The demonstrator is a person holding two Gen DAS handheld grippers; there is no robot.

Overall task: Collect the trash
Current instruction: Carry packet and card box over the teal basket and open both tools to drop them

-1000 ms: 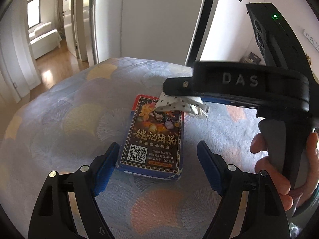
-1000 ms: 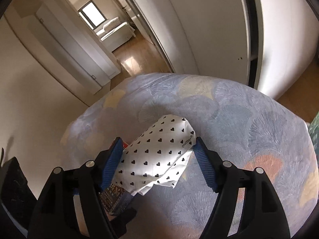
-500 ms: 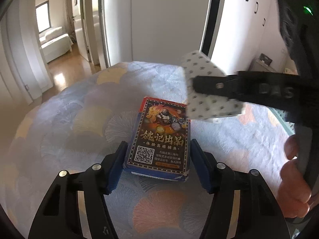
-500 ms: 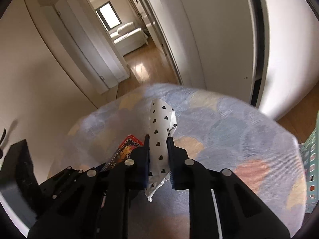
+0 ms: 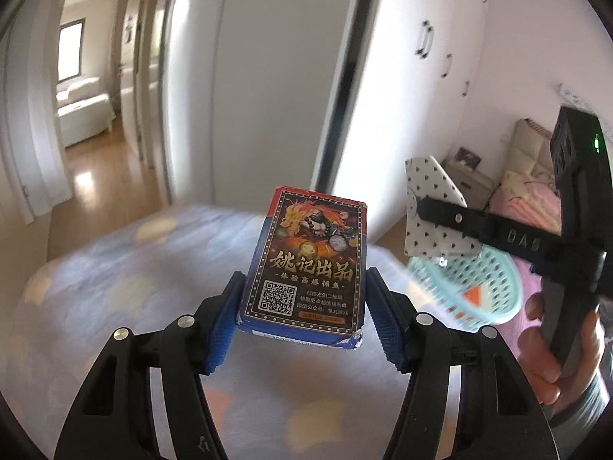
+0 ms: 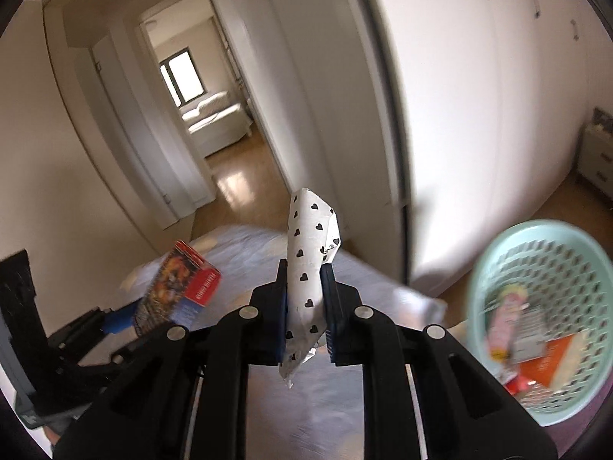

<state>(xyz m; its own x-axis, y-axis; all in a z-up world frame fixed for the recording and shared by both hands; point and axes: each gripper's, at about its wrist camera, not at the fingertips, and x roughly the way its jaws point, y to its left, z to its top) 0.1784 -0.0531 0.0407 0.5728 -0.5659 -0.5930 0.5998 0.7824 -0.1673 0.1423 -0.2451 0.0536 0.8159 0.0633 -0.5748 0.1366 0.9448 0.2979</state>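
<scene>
Left wrist view first: the left gripper point(image 5: 302, 314) is clamped on the box point(image 5: 306, 264), its blue pads pressing the two long sides, so the box's long axis runs straight out along the fingers and its printed face looks up. The box is clear of the bed point(image 5: 115, 287), held in the air above the patterned cover. Off to the right a hand point(image 5: 551, 360) carries the right gripper point(image 5: 433, 211), which pinches the wrapper point(image 5: 433, 207) just over the basket point(image 5: 482, 287). Right wrist view next: the right gripper point(image 6: 304, 306) is squeezed tight on that heart-print wrapper point(image 6: 310, 264), which stands nearly upright between the pads with its crumpled tail hanging below. The basket point(image 6: 494, 264) lies to the right and lower, already holding some packaging, while the box point(image 6: 180, 287) in the left gripper point(image 6: 122, 312) sits off to the left. From where both tools hang, I would judge the right hand nearer the basket, so the wrapper looks set to go in first with a short swing right, and the box has the longer way across.
</scene>
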